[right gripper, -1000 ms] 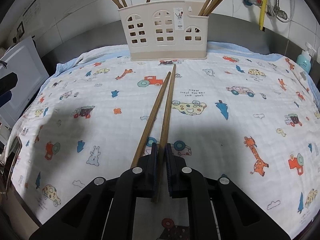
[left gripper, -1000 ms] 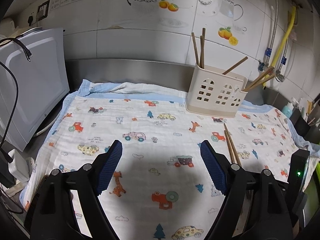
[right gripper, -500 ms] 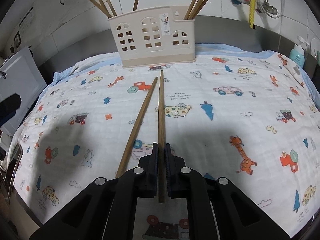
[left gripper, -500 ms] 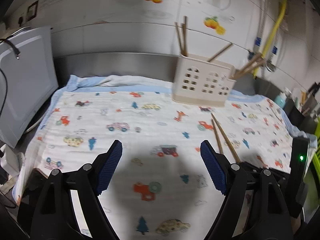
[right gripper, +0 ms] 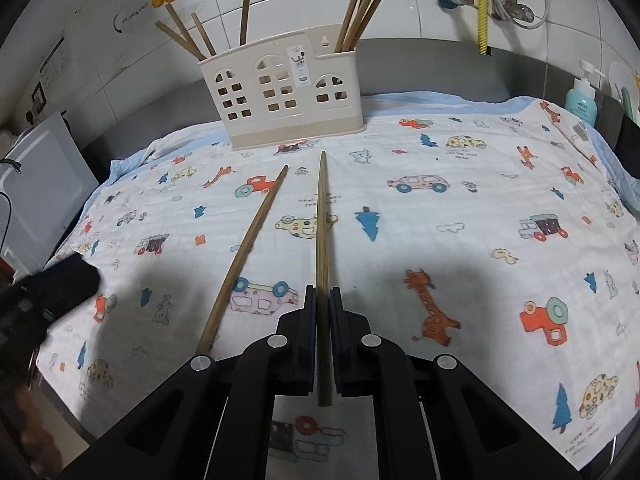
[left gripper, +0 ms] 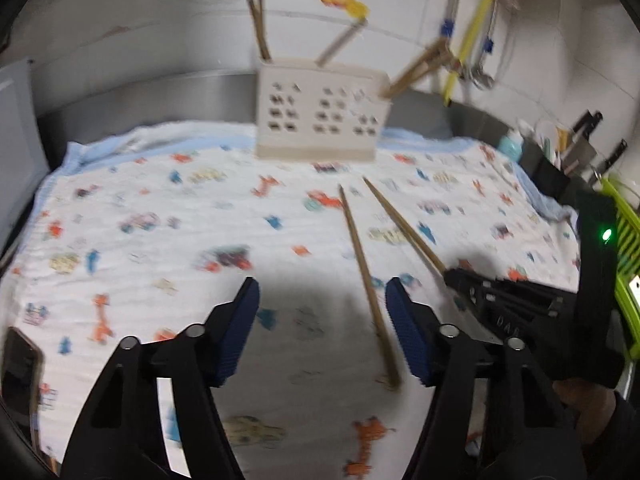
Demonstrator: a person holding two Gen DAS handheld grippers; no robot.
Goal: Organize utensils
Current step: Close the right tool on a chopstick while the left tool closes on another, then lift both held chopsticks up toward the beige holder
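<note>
A beige holder (left gripper: 320, 120) (right gripper: 280, 96) with several wooden chopsticks stands at the back of the printed cloth (left gripper: 160, 200) (right gripper: 480, 200). My right gripper (right gripper: 322, 292) (left gripper: 452, 276) is shut on one chopstick (right gripper: 321, 220) (left gripper: 404, 228), which points toward the holder. A second chopstick (right gripper: 248, 248) (left gripper: 360, 256) lies on the cloth to its left. My left gripper (left gripper: 322, 286) hangs over this one with its jaws closing. The stick's near end sits between the blue pads, close to the right pad (left gripper: 406, 336), and neither pad presses on it. In the right wrist view the left gripper (right gripper: 60, 280) is a dark blur.
A white appliance (right gripper: 36, 184) stands at the cloth's left edge. A soap bottle (right gripper: 582, 98) and a green rack (left gripper: 626, 240) are on the right. A dark phone (left gripper: 20, 364) lies at the near left corner. Taps and hoses (right gripper: 484, 0) hang on the tiled wall.
My left gripper has swung right and down over the lying chopstick, and its jaws have narrowed. The right gripper's chopstick has drawn apart from the lying one and come closer to the holder.
</note>
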